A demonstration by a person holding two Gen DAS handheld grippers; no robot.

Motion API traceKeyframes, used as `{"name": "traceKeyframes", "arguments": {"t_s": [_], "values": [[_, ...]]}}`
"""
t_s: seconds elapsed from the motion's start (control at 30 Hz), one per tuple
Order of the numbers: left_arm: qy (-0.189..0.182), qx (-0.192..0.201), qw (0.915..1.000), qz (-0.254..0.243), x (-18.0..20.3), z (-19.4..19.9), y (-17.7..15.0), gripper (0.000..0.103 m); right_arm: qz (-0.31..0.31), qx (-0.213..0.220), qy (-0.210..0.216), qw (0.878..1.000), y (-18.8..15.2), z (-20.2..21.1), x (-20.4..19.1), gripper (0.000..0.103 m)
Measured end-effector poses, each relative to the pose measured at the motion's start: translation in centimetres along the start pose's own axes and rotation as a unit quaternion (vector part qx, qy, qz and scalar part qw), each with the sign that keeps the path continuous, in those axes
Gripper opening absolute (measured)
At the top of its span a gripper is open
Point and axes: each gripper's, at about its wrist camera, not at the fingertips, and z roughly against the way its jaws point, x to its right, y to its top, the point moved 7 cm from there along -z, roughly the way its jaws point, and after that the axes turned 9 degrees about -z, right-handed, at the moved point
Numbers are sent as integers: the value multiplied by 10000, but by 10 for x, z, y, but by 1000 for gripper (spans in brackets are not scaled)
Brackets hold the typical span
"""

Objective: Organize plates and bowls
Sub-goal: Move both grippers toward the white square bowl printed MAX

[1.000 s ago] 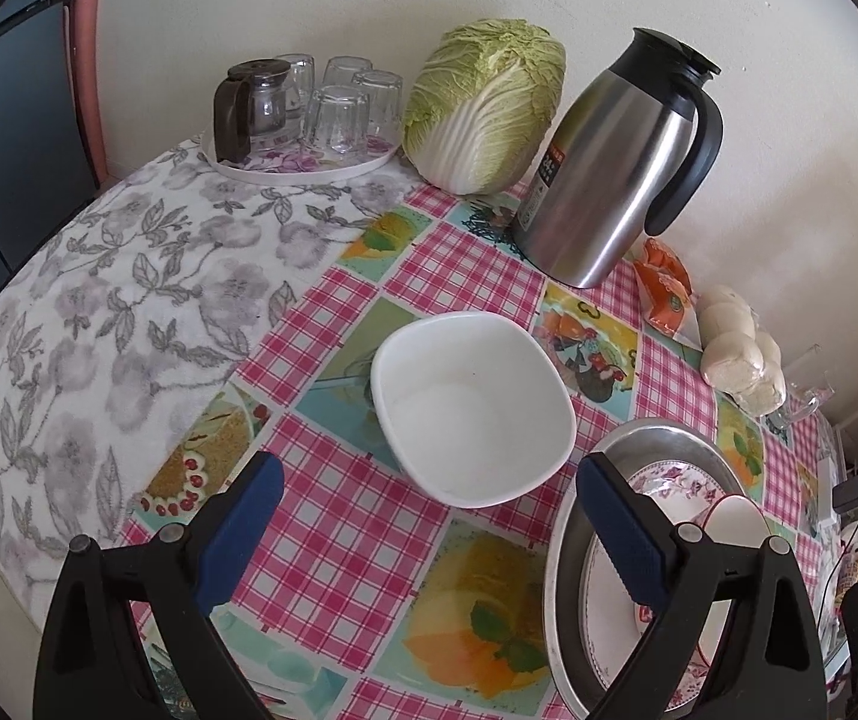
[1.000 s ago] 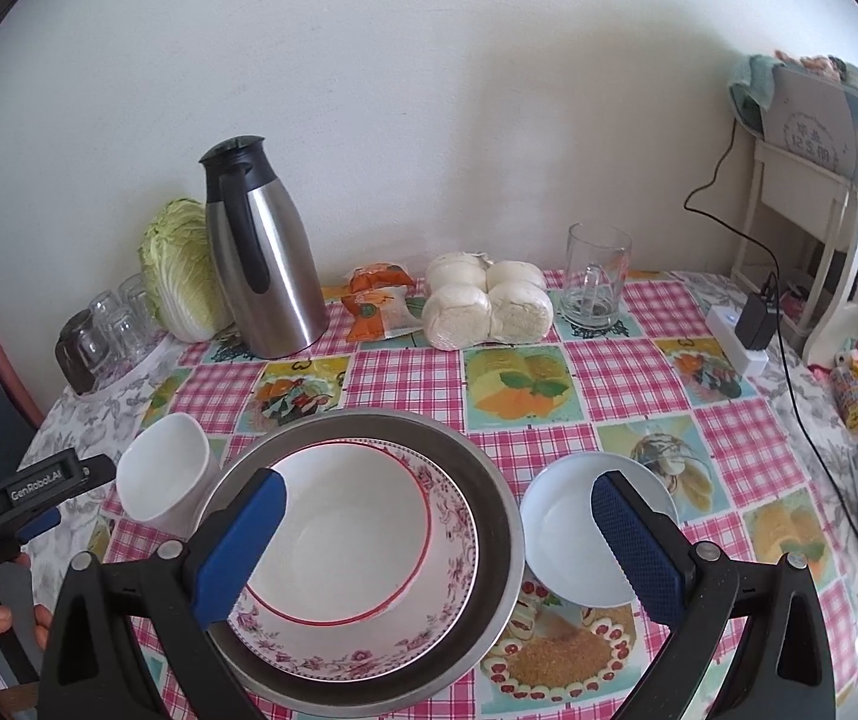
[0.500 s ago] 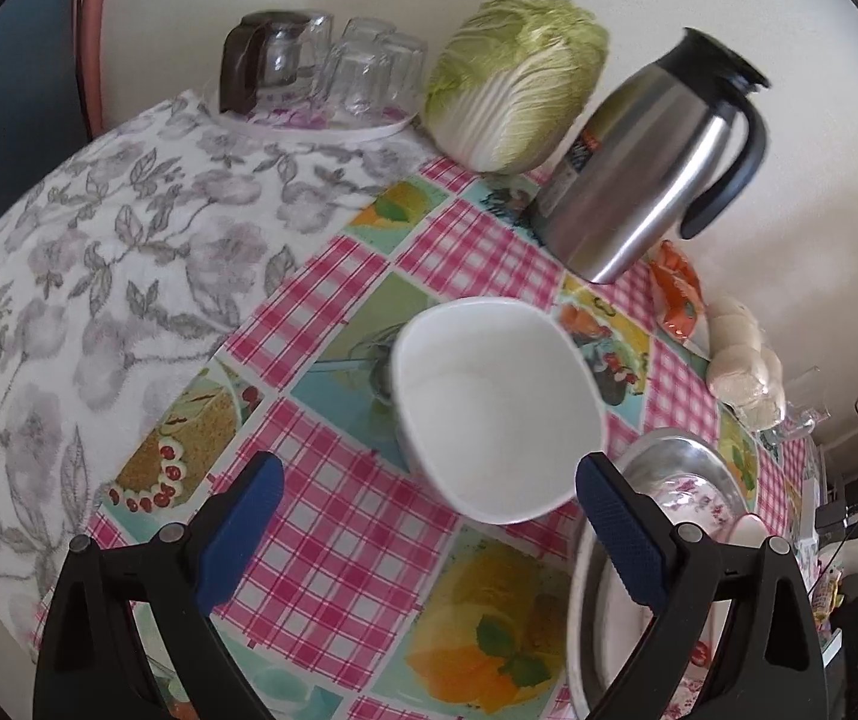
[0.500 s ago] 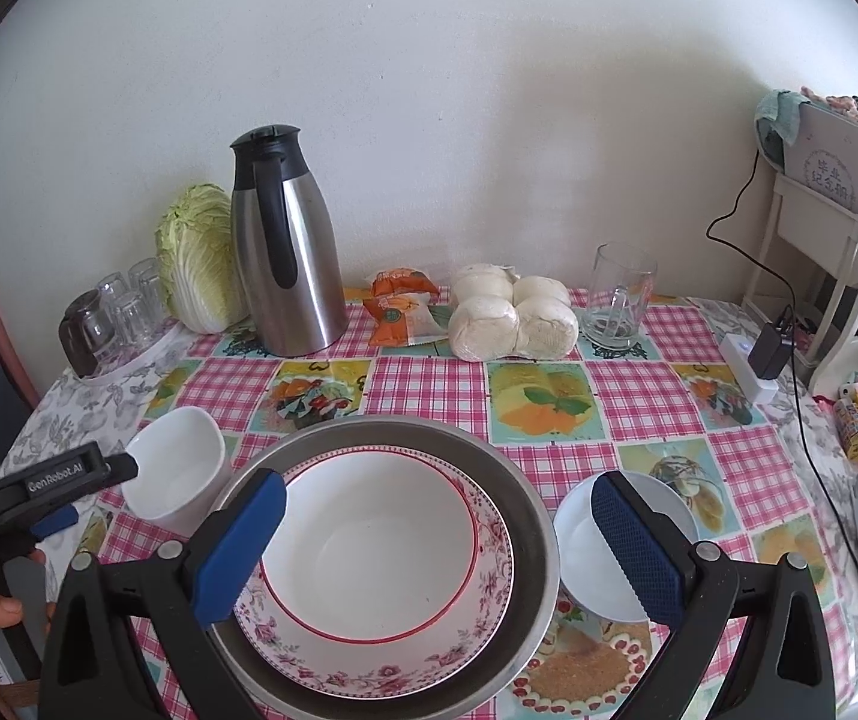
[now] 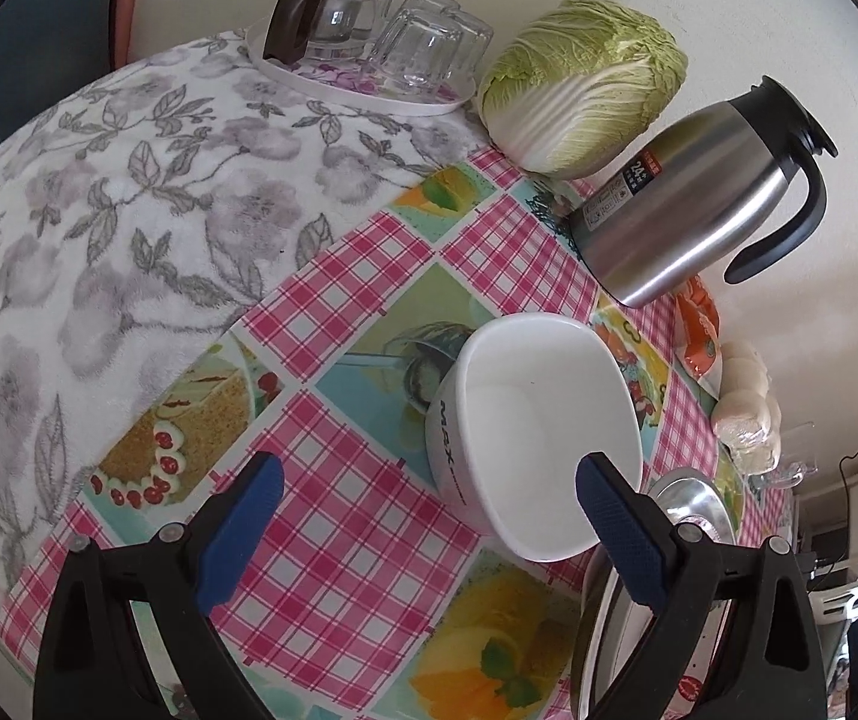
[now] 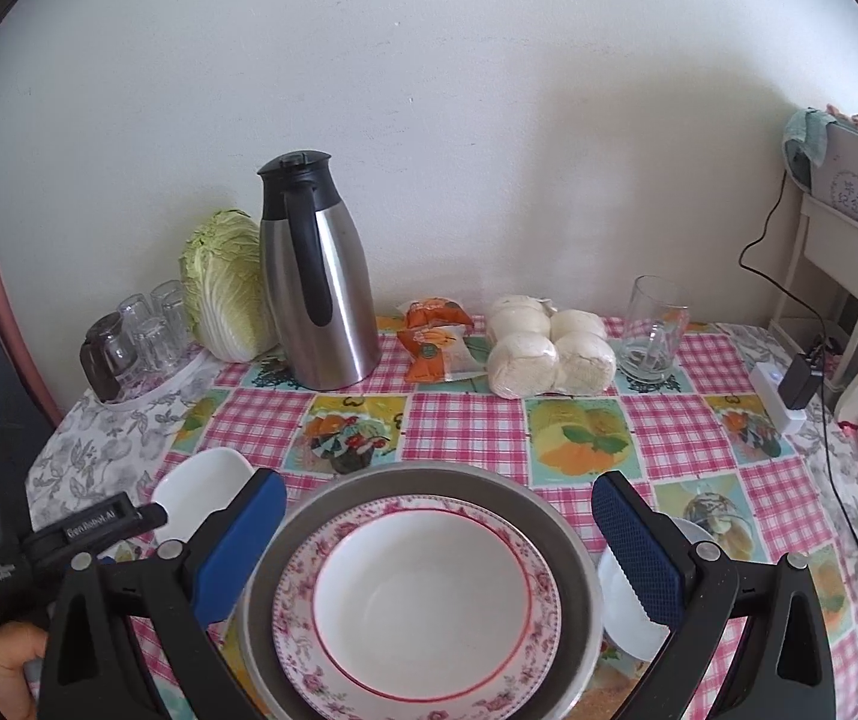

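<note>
A white square bowl (image 5: 540, 426) stands on the checked tablecloth, just ahead of my open, empty left gripper (image 5: 426, 495); its rim reaches the right finger. It shows in the right wrist view (image 6: 201, 489) too. My right gripper (image 6: 438, 519) is open over a steel basin (image 6: 579, 558) holding a floral plate (image 6: 507, 684) with a red-rimmed white bowl (image 6: 423, 600) in it. A small white bowl (image 6: 627, 618) lies right of the basin, partly behind the right finger.
A steel thermos (image 6: 321, 282), a cabbage (image 6: 222, 285), a tray of glasses (image 5: 369, 42), an orange packet (image 6: 435, 339), wrapped buns (image 6: 549, 348) and a glass (image 6: 651, 330) line the wall. A rack and cables (image 6: 813, 312) stand at the right.
My left gripper has moved in lower and closer to the white square bowl. My right gripper has moved forward over the basin, which now fills the gap between its fingers.
</note>
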Motion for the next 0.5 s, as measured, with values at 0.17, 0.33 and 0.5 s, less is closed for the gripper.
{"name": "traceKeyframes", "arguments": {"t_s": [0.17, 0.33, 0.5], "values": [[-80, 22, 9999, 128, -9, -1, 5, 98, 80, -166, 109, 9998, 20, -4, -21, 103], [-49, 109, 9995, 307, -26, 3, 13, 98, 407, -111, 86, 9991, 49, -1, -47, 103], [-94, 126, 9987, 487, -37, 3, 15, 98, 457, -88, 109, 9989, 71, -12, -71, 103]]}}
